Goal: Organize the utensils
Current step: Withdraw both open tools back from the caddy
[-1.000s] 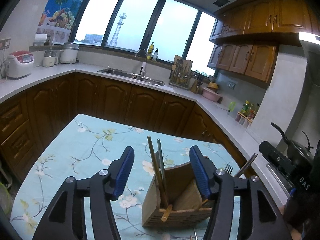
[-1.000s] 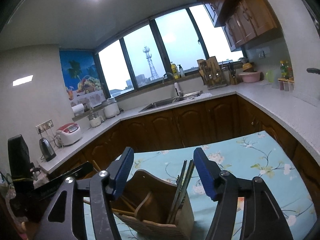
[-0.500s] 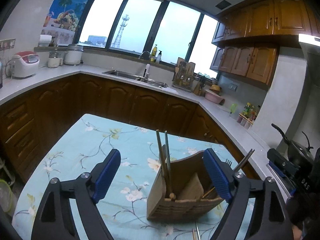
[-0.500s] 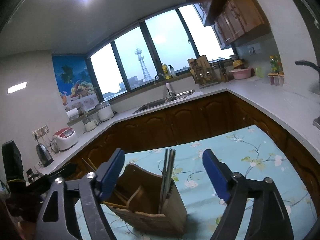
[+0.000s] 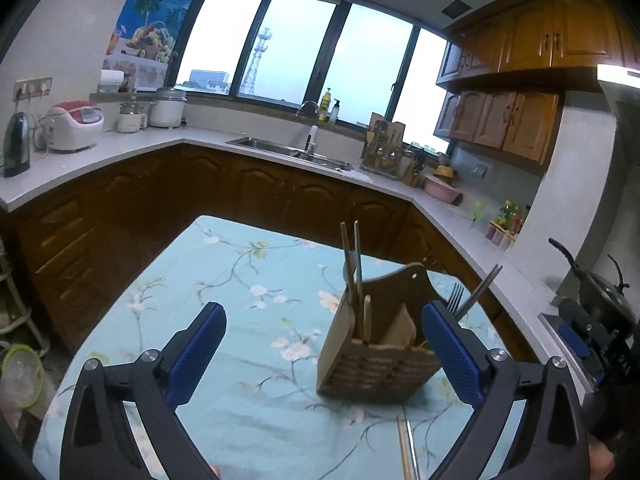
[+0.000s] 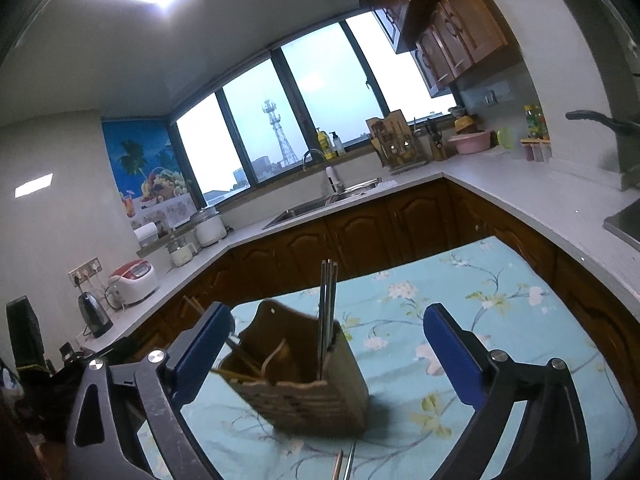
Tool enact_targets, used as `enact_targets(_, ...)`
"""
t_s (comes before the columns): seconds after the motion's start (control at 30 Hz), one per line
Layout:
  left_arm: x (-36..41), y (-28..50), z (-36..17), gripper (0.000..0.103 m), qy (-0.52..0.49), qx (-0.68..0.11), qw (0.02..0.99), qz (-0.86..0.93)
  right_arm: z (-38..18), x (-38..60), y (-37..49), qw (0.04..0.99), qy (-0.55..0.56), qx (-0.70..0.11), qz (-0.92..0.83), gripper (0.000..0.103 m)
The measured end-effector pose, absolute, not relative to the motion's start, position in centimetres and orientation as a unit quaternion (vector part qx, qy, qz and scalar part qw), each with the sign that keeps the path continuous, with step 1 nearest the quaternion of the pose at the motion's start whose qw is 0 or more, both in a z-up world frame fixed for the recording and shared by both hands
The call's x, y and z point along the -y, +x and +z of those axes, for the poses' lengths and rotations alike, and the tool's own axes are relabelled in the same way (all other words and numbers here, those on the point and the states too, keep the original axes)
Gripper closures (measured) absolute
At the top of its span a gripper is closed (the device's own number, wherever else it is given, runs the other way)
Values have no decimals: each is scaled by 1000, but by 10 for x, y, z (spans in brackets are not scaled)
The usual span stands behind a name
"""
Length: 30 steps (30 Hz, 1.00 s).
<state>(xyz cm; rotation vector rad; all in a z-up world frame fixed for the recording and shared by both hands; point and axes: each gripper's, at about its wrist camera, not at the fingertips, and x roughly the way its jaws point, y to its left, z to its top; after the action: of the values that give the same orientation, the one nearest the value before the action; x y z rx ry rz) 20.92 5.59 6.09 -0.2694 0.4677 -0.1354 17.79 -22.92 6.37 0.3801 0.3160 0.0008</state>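
Note:
A wooden utensil holder (image 5: 376,356) stands on the table with the floral cloth (image 5: 240,280). It holds upright chopsticks (image 5: 352,264), a fork (image 5: 454,296) and more wooden sticks. It also shows in the right wrist view (image 6: 304,384) with metal chopsticks (image 6: 328,312) standing in it. My left gripper (image 5: 320,356) is open and empty, a little back from the holder. My right gripper (image 6: 328,360) is open and empty, facing the holder. Loose chopsticks (image 5: 408,452) lie on the cloth in front of the holder; they also show in the right wrist view (image 6: 344,462).
Dark wood cabinets and a grey worktop (image 5: 120,152) run around the table, with a sink (image 5: 288,148), rice cooker (image 5: 74,124), kettle (image 5: 16,144) and knife rack (image 5: 384,148). A stove with a pan (image 5: 600,284) is at the right.
Both grippers have opened wide and drawn back from the holder. The holder now stands free on the cloth.

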Motion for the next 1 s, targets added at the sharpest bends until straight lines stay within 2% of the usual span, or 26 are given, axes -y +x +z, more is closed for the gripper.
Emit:
enact_targets(0.3, -52, 156, 68, 3, -82, -234, 967, -55, 59, 216, 140, 970, 173, -173, -5, 3)
enact_targets(0.63, -51, 105, 73, 3, -70, -228, 969, -57, 65, 193, 92, 978, 131, -163, 1, 1)
enact_targets(1.0, -49, 65, 52, 1, -45, -203, 978, -31, 42, 171, 59, 984, 82, -156, -16, 0)
